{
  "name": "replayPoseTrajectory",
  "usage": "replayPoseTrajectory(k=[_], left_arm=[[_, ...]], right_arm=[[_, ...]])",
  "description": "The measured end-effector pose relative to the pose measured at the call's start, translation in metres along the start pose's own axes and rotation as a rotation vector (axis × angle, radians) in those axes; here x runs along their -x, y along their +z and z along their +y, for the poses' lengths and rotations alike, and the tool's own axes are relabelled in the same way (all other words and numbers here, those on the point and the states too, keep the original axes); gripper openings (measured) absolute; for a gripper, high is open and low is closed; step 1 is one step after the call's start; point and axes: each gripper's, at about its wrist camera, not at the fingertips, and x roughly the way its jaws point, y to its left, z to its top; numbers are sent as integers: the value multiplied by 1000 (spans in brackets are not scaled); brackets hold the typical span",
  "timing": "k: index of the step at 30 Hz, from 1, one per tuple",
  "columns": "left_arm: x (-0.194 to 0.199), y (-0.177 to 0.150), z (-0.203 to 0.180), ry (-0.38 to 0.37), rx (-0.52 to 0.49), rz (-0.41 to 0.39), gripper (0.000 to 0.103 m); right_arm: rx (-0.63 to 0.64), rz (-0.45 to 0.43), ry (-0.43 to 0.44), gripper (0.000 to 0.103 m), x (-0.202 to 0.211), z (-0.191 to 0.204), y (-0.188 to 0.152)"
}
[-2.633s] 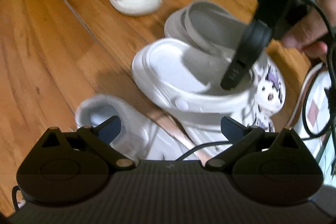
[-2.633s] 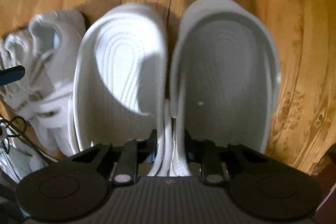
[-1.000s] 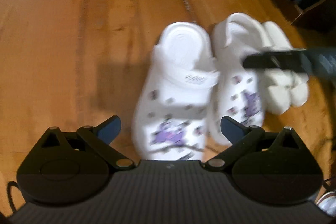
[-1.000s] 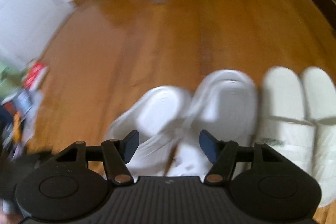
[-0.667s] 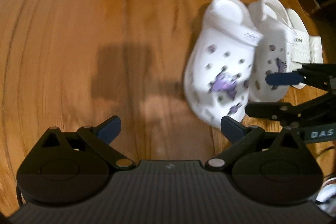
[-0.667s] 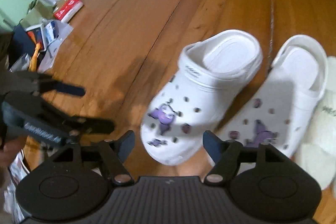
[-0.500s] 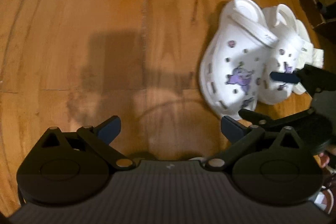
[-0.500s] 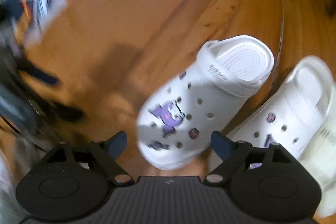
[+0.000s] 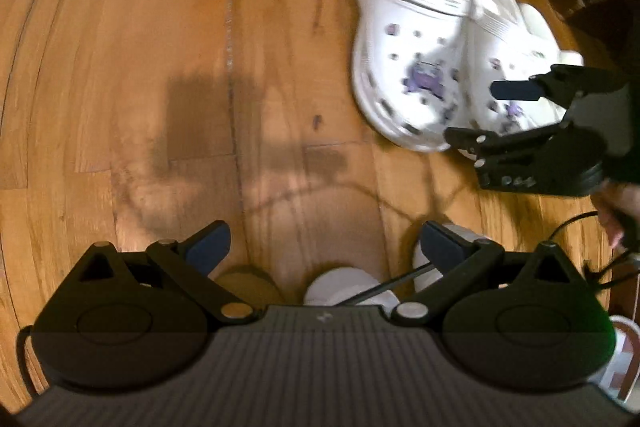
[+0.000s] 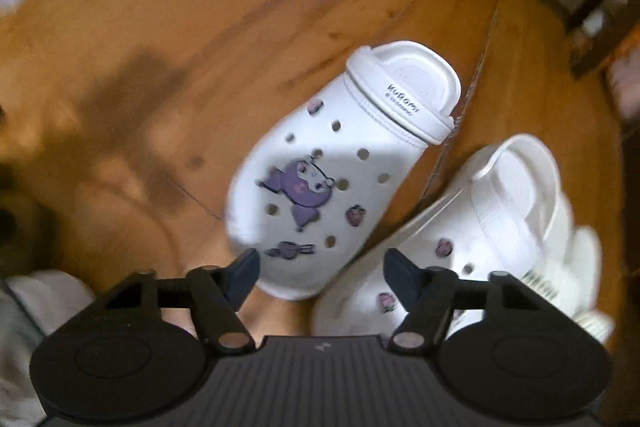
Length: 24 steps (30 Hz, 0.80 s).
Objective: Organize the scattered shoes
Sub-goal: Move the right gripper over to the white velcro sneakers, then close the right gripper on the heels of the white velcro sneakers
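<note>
Two white clogs (image 10: 320,179) lie touching on the wood floor (image 9: 120,67), cream slides (image 10: 580,275) beside. Right gripper (image 10: 320,273) is closing, empty; left gripper (image 9: 320,243) gapes over perhaps a sneaker (image 9: 344,285).

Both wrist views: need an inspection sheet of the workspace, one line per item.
Surface: wood plank floor, shadows across it.
Job's things: two white clogs with purple charms side by side, left clog, right clog; cream slides beyond the right clog; a white shoe partly hidden under the left gripper.
Clutter: blurred items at the top left edge of the right wrist view, cannot tell what.
Grippers: left gripper open, nothing between its fingers; right gripper jaws closing, pads not pressing on anything, above the clog toes.
Cables: black cable by the hand.
Surroundings: dark furniture at the floor's edge.
</note>
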Motion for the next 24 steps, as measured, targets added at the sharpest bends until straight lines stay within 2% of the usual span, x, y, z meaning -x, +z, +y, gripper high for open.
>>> replayPoseTrajectory(k=[3, 5, 7, 9, 10, 11, 14, 16, 17, 19, 21, 24], left_arm=[[16, -20, -20, 0, -84, 10, 103], [26, -35, -32, -40, -140, 23, 103], [29, -54, -42, -96, -199, 67, 103], [26, -76, -48, -129, -218, 126, 103], [25, -84, -50, -130, -222, 138, 103], [24, -95, -51, -99, -223, 128, 103], [23, -122, -53, 11, -196, 35, 103], [21, -133, -54, 21, -169, -12, 103], [20, -138, -53, 13, -156, -27, 103], [17, -143, -51, 19, -144, -50, 103], [14, -146, -51, 47, -149, -59, 103], [10, -148, -51, 90, -176, -61, 103]], right_arm=[[-175, 20, 155, 77, 25, -14, -13], [-275, 54, 244, 83, 36, -21, -21], [-378, 138, 378, 84, 41, -20, -41], [-394, 174, 429, 84, 46, -12, -60], [-383, 177, 434, 84, 49, -6, -72], [-364, 151, 417, 83, 52, 0, -84], [-316, 45, 371, 81, 64, 20, -119], [-294, -75, 356, 81, 73, 37, -144], [-284, -103, 353, 81, 75, 42, -150], [-217, -211, 314, 81, 75, 65, -169], [-162, -252, 303, 80, 68, 78, -176], [-171, -256, 278, 81, 56, 84, -181]])
